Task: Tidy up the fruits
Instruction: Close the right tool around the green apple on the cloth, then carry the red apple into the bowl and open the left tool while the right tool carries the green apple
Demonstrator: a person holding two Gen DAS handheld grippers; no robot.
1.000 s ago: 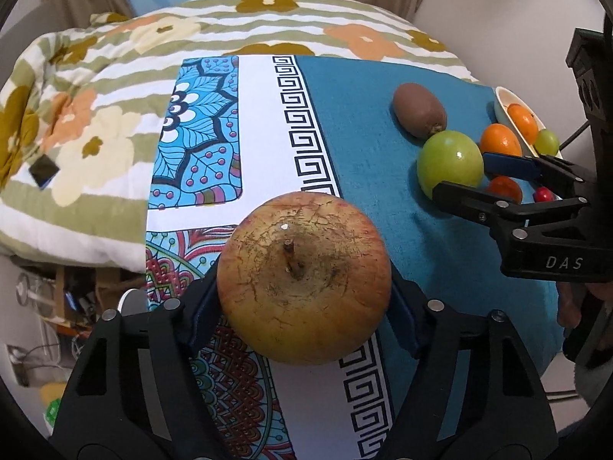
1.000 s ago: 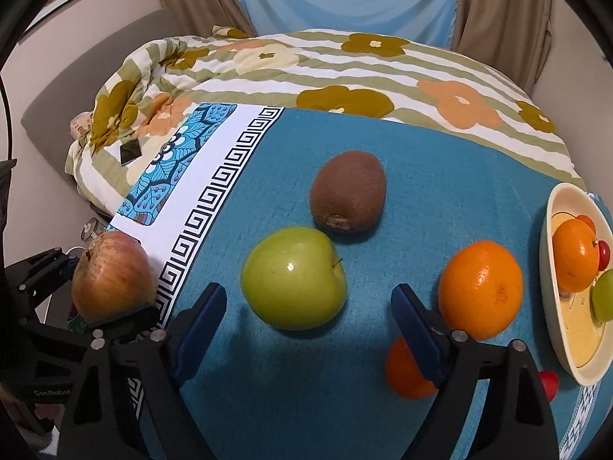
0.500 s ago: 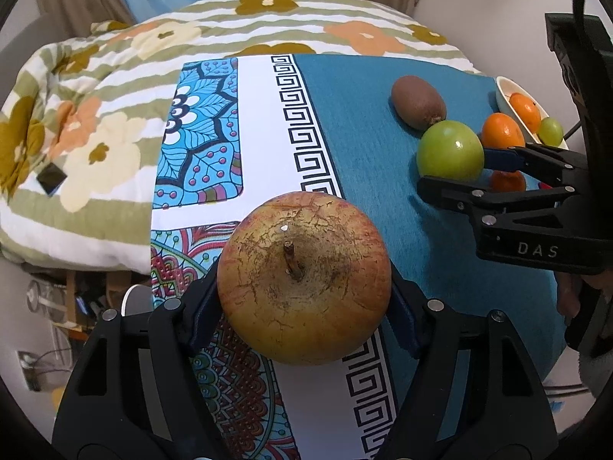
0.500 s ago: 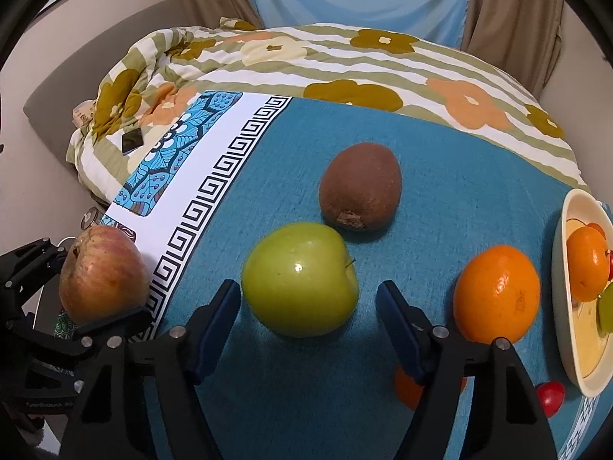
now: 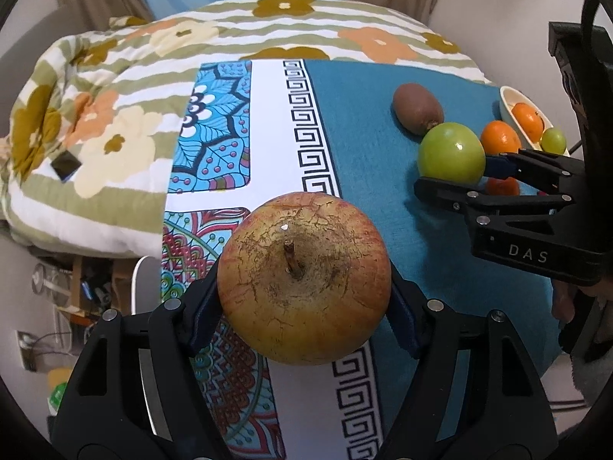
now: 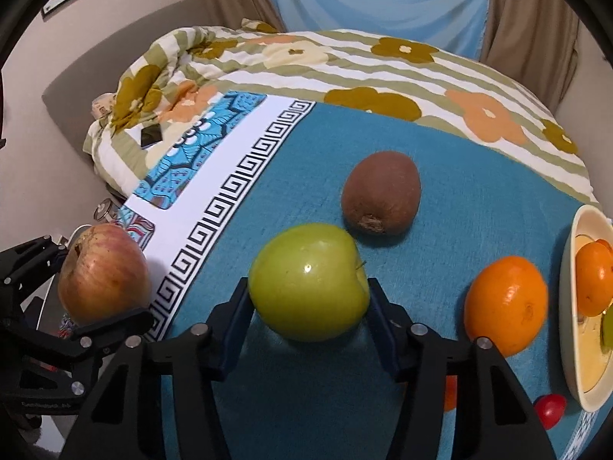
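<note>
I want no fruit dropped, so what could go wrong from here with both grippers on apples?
The right gripper, jaws just closing, meets the green apple low on its glossy sides; it may slip. The kiwi lies close behind and could get nudged. The left gripper pinches the red apple only at its flanks.

Black grippers (image 5: 304, 306), blue pads (image 6: 235, 316), silver screws

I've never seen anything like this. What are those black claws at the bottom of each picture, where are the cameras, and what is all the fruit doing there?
No robot here: a person holds a two-finger claw in each hand, each with a camera looking along its fingers. The left gripper clamps a reddish apple. The right gripper has just been closing around a green apple, pads now at its sides. On the blue cloth lie a kiwi, an orange and a small red fruit; a cream bowl at the right holds more fruit.
</note>
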